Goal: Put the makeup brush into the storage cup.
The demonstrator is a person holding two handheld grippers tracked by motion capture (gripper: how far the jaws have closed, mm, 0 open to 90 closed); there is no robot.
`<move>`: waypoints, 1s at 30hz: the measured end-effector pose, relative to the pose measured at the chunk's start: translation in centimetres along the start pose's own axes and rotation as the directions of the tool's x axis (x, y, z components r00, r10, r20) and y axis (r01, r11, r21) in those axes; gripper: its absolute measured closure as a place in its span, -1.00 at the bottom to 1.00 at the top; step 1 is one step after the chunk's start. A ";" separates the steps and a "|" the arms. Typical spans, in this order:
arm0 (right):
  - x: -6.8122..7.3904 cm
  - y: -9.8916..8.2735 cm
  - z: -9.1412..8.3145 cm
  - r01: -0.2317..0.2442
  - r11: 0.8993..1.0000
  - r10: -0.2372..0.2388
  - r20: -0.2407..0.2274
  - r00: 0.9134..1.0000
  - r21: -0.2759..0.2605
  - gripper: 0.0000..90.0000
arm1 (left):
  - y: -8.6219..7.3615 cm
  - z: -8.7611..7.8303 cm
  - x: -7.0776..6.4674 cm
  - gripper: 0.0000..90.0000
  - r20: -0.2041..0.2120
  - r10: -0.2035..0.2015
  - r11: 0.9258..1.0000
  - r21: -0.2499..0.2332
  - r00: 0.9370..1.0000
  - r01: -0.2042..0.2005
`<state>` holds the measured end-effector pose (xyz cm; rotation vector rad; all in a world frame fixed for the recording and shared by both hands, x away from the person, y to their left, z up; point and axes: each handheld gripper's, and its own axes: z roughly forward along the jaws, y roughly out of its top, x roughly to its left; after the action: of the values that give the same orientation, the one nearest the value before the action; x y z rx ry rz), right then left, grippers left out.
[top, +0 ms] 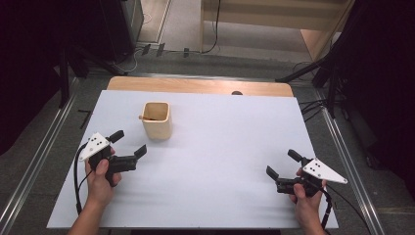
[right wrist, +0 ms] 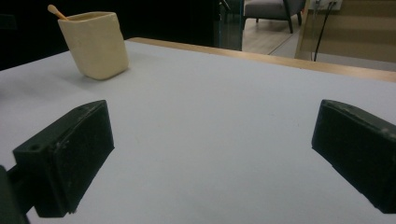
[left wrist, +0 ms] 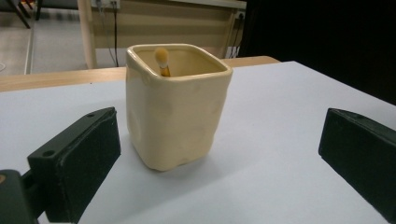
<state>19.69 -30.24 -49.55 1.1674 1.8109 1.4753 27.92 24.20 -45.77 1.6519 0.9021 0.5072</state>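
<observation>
A cream, square-sided cup (top: 157, 120) stands upright on the white sheet (top: 215, 147), left of centre. A thin stick with a rounded tip (left wrist: 163, 60) leans inside it, and its end pokes over the rim (right wrist: 56, 11). My left gripper (top: 128, 144) sits just left of and in front of the cup, open, jaws pointing at it with nothing between them. In the left gripper view the cup (left wrist: 176, 105) stands between and beyond the jaws. My right gripper (top: 283, 163) rests near the front right of the sheet, open, with nothing in it; the cup (right wrist: 95, 44) is far off.
The white sheet covers a wooden table whose bare far edge (top: 195, 84) shows. Metal rails (top: 34, 166) run along both sides of the table. Cables and stand legs (top: 156, 49) lie on the floor beyond.
</observation>
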 end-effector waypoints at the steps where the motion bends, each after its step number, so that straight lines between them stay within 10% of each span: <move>1: 0.0 0.0 0.0 0.001 1.000 -0.001 0.001 1.000 0.000 -1.00 | -0.1 -0.2 -0.1 -1.00 -0.006 0.007 1.000 0.003 1.000 -0.007; 30: -0.2 0.2 -0.3 0.002 1.000 -0.002 0.017 1.000 -0.013 -1.00 | -2.4 -4.6 0.0 -1.00 -0.026 0.033 0.999 0.010 0.999 -0.033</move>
<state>19.54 -30.54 -49.33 1.1681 1.7885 1.4695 23.89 27.25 -46.76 1.6746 0.8990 0.5495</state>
